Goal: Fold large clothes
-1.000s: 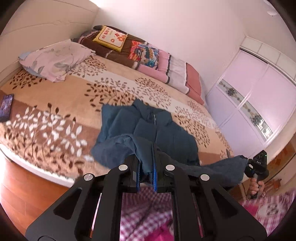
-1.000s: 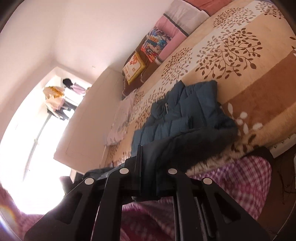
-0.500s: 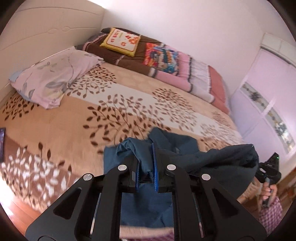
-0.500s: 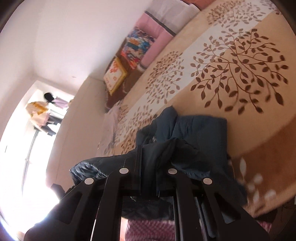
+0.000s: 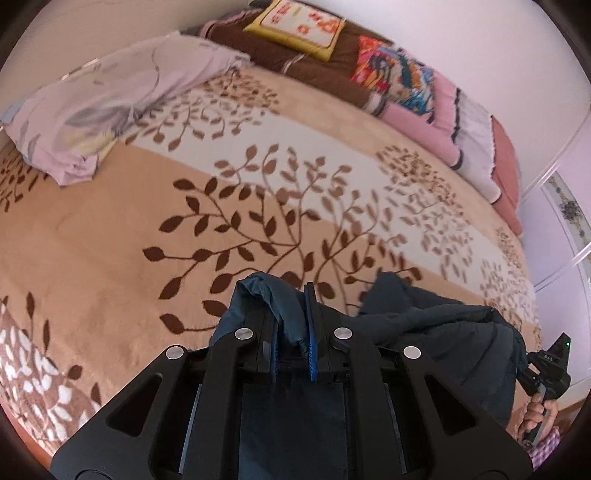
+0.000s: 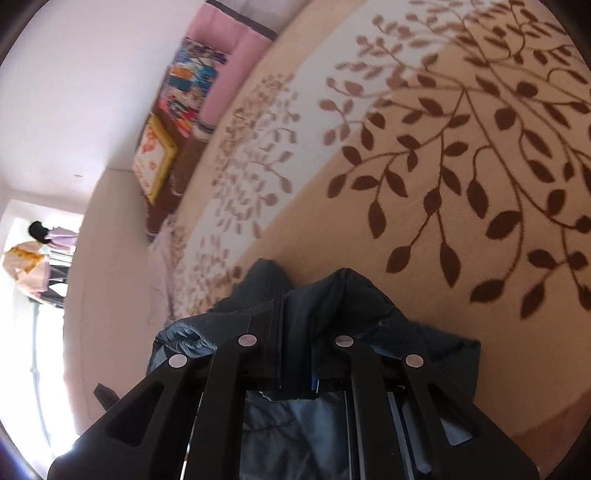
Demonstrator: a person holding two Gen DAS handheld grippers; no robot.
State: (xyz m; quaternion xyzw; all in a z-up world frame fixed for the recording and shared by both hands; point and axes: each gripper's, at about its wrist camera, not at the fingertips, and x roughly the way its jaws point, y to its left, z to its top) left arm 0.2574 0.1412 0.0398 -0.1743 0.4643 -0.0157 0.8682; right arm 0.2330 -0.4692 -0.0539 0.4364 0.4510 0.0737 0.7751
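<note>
Dark blue padded jacket (image 5: 436, 332) bunched at lower centre, above tan leaf-patterned bed blanket (image 5: 110, 240). Left gripper (image 5: 291, 325) fingers clamped on a fold; right gripper (image 6: 297, 332) fingers likewise pinching jacket fabric. Lilac floral pillow (image 5: 92, 107) upper left, yellow cushion (image 5: 299, 26) and striped folded quilts (image 5: 461, 122) along top. Bunched jacket covering lower blanket.

We count one dark blue jacket (image 5: 436, 332), two tongs (image 5: 291, 325) (image 6: 299, 332), one bed (image 5: 110, 236), one lilac pillow (image 5: 99, 107), and two cushions: one yellow (image 5: 299, 26), one multicoloured (image 5: 395, 81).
</note>
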